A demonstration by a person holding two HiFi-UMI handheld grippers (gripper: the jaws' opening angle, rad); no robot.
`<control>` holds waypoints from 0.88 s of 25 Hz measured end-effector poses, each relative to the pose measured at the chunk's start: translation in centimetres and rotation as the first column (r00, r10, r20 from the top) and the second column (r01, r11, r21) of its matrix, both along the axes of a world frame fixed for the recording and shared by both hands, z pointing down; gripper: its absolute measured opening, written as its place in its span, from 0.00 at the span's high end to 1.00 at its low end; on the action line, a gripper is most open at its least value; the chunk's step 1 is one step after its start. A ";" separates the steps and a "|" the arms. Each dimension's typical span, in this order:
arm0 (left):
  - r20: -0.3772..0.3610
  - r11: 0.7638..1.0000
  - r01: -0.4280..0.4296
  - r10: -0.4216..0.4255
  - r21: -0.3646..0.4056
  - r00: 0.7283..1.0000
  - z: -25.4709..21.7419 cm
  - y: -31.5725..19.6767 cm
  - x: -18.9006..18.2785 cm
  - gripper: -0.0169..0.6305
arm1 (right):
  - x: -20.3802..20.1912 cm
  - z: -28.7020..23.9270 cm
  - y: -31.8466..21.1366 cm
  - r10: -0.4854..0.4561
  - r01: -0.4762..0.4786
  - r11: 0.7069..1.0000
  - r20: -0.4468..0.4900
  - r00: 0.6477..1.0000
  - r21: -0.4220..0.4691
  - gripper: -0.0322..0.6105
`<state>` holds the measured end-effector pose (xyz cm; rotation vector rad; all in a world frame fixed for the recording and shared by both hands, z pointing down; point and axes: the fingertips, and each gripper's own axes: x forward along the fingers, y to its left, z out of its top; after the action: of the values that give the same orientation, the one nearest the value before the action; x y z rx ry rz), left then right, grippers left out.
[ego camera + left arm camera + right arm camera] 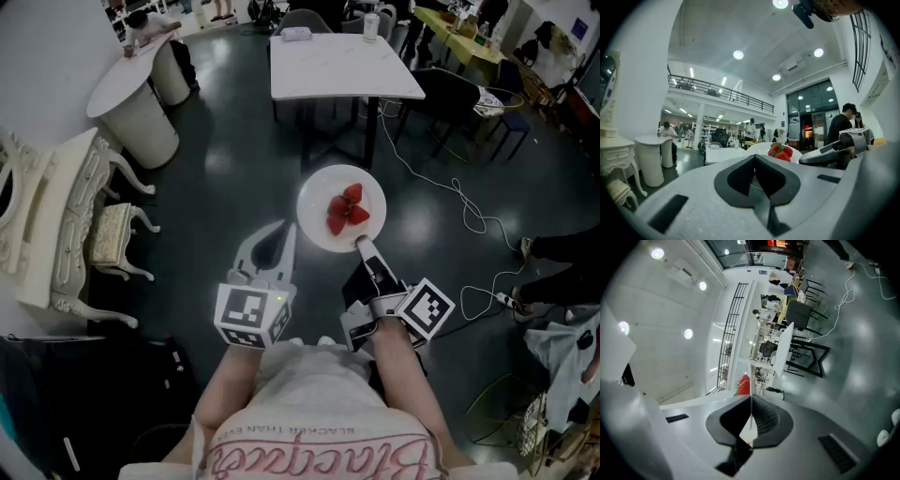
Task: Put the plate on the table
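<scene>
R gripper [364, 246], mid-frame, clenches the near rim of the round white plate [317, 223] w/ red strawberries [345, 210], held level so fruit won't slide. L gripper [281, 236] beside it is closed, empty; white square table [342, 66] sits upper centre, well apart.

In your head view, the right gripper [361, 246] covered the near rim of the plate [319, 225] where its jaws closed on it, and the bottom edge cut off your forearms [412, 394]. In the right gripper view the plate showed only edge-on, a thin white line between the jaws. Its top was hidden, and it hid most of the strawberries [743, 384]. In the left gripper view the left gripper [757, 183] blocked the plate's lower part. The people [665, 131] far behind were too small to tell apart.
</scene>
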<state>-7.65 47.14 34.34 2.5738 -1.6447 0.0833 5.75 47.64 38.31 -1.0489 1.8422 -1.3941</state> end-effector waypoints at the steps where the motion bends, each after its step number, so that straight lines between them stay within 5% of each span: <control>1: -0.001 1.000 -0.002 0.002 0.002 1.000 -0.1 -0.1 0.0 0.97 | -0.1 -0.1 -0.1 -0.001 0.001 1.000 0.004 1.000 0.004 0.94; 22: 0.001 0.999 0.045 -0.045 0.009 0.999 0.5 -0.3 1.4 0.97 | 1.2 0.5 -0.6 -0.061 0.061 0.998 0.013 0.998 0.017 0.94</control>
<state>-6.24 46.86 34.84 2.5421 -1.7066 0.0749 6.99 46.99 38.77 -0.9804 1.8877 -1.4144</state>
